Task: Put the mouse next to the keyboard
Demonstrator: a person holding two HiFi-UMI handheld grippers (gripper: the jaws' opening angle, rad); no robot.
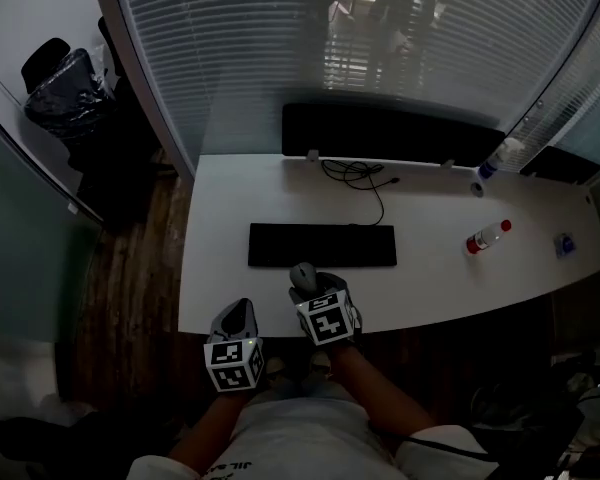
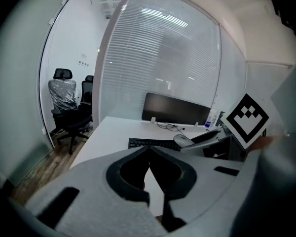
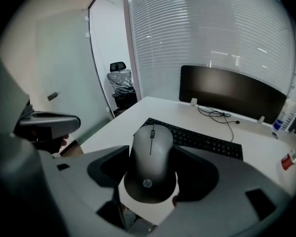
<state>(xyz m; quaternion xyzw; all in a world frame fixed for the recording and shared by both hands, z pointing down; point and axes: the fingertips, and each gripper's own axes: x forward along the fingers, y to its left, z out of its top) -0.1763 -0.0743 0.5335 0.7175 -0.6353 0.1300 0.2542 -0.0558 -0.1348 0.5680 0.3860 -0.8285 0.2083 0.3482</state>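
A grey mouse sits between the jaws of my right gripper, just above the front edge of the white desk. In the right gripper view the mouse fills the gap of the right gripper, whose pads press on its sides. The black keyboard lies flat a little beyond it, mid-desk. My left gripper hangs to the left of the right one, off the desk's front edge. In its own view the left gripper has its tips together and holds nothing.
A dark monitor stands at the back with a loose cable in front of it. A bottle with a red cap lies at the right, and another bottle stands behind it. A wrapped office chair is beyond the glass wall.
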